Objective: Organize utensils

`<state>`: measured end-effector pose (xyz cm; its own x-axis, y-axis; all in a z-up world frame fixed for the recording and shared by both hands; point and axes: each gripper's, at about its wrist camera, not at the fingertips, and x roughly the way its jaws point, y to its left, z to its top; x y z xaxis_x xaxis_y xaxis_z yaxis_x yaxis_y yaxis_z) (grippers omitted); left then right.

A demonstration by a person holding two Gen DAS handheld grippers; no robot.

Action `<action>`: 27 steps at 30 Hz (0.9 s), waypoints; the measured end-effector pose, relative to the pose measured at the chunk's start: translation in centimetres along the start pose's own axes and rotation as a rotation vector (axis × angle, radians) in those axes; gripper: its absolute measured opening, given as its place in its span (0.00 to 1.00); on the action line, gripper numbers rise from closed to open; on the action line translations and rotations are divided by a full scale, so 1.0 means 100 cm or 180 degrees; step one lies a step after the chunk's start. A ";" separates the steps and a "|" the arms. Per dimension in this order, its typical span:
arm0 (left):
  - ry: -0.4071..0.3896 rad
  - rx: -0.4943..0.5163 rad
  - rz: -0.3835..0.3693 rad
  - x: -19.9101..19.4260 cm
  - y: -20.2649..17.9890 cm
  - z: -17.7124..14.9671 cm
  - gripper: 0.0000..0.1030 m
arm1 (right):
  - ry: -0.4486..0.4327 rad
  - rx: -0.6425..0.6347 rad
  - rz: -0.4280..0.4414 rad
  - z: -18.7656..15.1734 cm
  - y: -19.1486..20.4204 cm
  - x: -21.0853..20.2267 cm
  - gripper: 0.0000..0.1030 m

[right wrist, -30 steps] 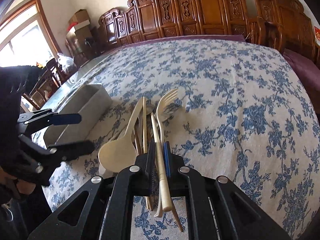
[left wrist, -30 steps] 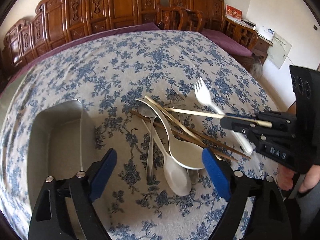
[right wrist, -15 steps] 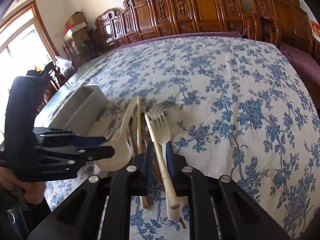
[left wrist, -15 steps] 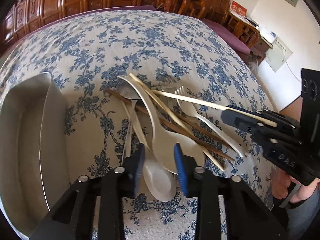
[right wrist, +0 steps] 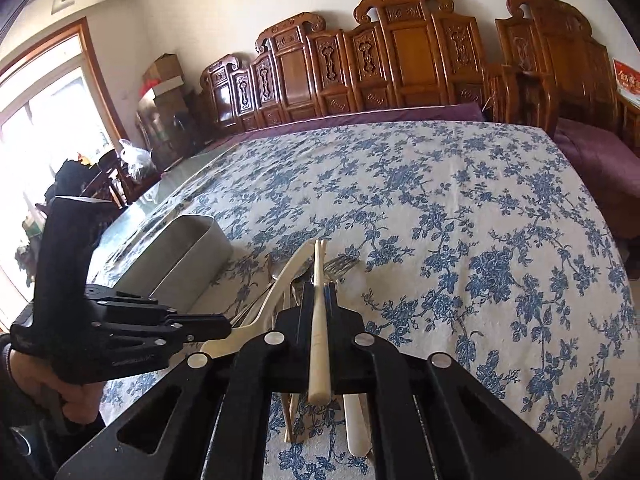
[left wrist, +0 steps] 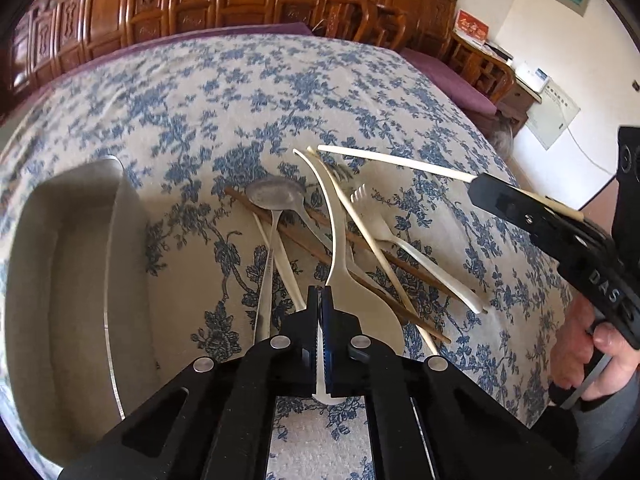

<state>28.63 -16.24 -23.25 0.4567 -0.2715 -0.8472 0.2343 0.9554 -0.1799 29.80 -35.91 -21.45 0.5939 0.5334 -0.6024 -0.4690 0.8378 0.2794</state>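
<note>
Utensils lie heaped beside the grey bin, so the left gripper has just clamped a cream spoon while the right gripper pinches a pale chopstick, each ready for binning.

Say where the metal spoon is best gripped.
On the metal spoon, probably the handle, mid-length, from above, jaws across it: it is thin and lies flat, clear on the tray side, whereas the bowl is wide and sits over a brown chopstick.
</note>
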 end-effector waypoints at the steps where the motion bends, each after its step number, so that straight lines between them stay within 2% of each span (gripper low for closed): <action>1: -0.0019 0.0025 0.0020 -0.002 -0.001 0.000 0.01 | -0.0004 -0.0007 -0.0009 0.000 0.001 0.000 0.06; 12: -0.0232 0.0063 0.0196 -0.043 0.025 -0.002 0.01 | -0.0083 -0.0177 -0.0135 0.007 0.031 0.000 0.06; 19: -0.0362 0.0011 0.0274 -0.083 0.058 -0.012 0.01 | -0.0148 -0.0334 -0.0118 0.014 0.076 0.002 0.06; 27: -0.0324 -0.0008 0.0362 -0.107 0.097 -0.028 0.01 | -0.0143 -0.0481 -0.0187 0.017 0.123 0.009 0.06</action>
<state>23.61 -3.79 -17.34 0.5648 -0.1717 -0.8071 0.1740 0.9809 -0.0869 25.68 -24.93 -17.31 0.6503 0.4914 -0.5793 -0.5235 0.8425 0.1270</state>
